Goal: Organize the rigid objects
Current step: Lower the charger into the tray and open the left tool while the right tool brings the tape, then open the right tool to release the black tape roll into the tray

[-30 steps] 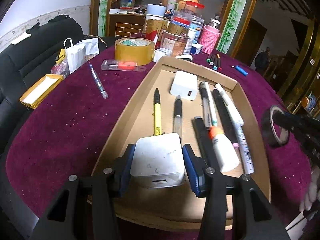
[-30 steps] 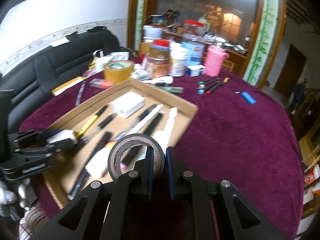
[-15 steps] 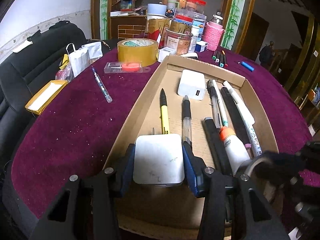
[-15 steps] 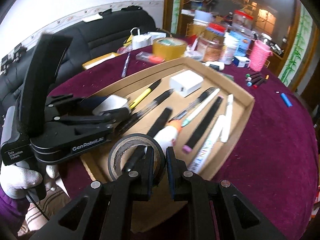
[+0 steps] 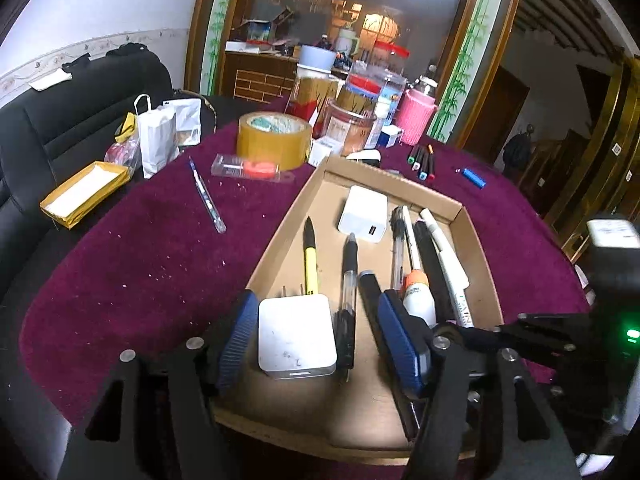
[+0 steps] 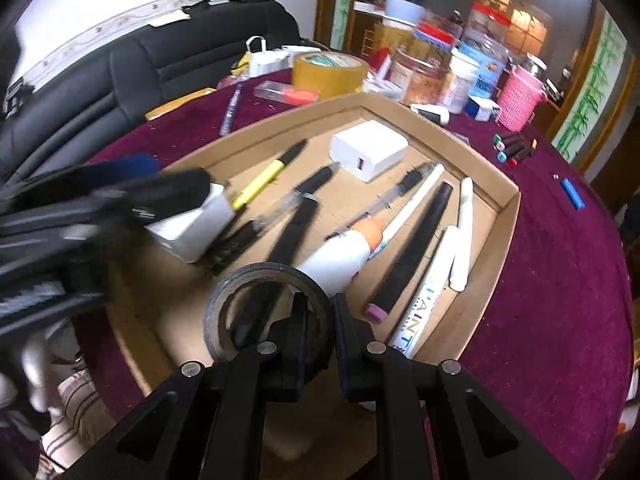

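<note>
Your left gripper (image 5: pixel 316 336) has just been opening around the white charger (image 5: pixel 297 336), pads apart from it; your right gripper (image 6: pixel 320 320) pinches the black tape roll (image 6: pixel 240 280) above the cardboard tray (image 6: pixel 496 216).

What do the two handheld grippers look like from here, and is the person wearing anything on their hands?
Both are black plastic with silver screws. The left gripper has ribbed blue pads; the right gripper has dark fingers, and its body shows a green light and a white label. A pale glove covers one hand.

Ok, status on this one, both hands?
Left gripper just opened, white charger loose between fingers. Right gripper shut on black tape roll over tray.
</note>
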Tool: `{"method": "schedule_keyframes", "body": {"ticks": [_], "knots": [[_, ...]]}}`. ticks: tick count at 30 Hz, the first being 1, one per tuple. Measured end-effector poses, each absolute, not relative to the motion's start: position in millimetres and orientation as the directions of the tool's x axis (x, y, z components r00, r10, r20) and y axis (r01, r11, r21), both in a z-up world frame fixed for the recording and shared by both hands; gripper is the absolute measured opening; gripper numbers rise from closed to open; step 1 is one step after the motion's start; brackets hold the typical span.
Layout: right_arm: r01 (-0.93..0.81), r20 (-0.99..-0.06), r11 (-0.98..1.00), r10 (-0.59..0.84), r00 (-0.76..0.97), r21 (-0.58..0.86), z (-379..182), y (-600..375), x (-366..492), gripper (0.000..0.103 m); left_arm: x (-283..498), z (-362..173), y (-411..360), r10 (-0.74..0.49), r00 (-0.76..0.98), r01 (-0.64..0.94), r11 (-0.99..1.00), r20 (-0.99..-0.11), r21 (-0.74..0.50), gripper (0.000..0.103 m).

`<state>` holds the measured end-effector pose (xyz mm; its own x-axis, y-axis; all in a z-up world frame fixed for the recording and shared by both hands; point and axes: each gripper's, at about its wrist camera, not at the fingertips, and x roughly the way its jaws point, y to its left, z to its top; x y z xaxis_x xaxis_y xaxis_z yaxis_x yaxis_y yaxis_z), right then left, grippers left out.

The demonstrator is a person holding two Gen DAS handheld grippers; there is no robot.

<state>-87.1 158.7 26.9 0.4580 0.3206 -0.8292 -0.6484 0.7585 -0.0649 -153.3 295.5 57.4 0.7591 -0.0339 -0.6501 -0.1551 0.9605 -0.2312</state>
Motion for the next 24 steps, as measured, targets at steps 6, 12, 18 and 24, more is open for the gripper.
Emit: {"method": "schedule_keyframes", "body": {"ticks": [6, 12, 18, 24], "knots": [[-0.670, -0.840, 0.737, 0.307, 0.447, -0.087, 28.0, 155.7, -103.3, 0.014, -157.4, 61.8, 298.9, -0.024, 0.766, -0.168, 0.957, -0.642, -0.236, 0.064], [-0.606, -0.832, 0.786, 0.254, 0.493, -0.119, 29.1, 146.6, -99.4, 0.015, -161.2, 63.6, 298.7, -0.015, 0.769, -0.178, 0.955, -0.639, -0.237, 0.064], [-0.579, -0.793, 0.811, 0.298, 0.531, -0.083, 45.2, 133.4, -102.5, 0.049, -171.4, 72.3, 297.7, 0.035, 0.788, -0.208, 0.955, -0.615, -0.212, 0.073], [-0.544, -0.695, 0.820, 0.287, 0.660, -0.177, 63.0, 126.0, -120.2, 0.074, -184.4, 90.1, 290.9, 0.132, 0.823, -0.259, 0.953, -0.552, -0.158, 0.081]]}}
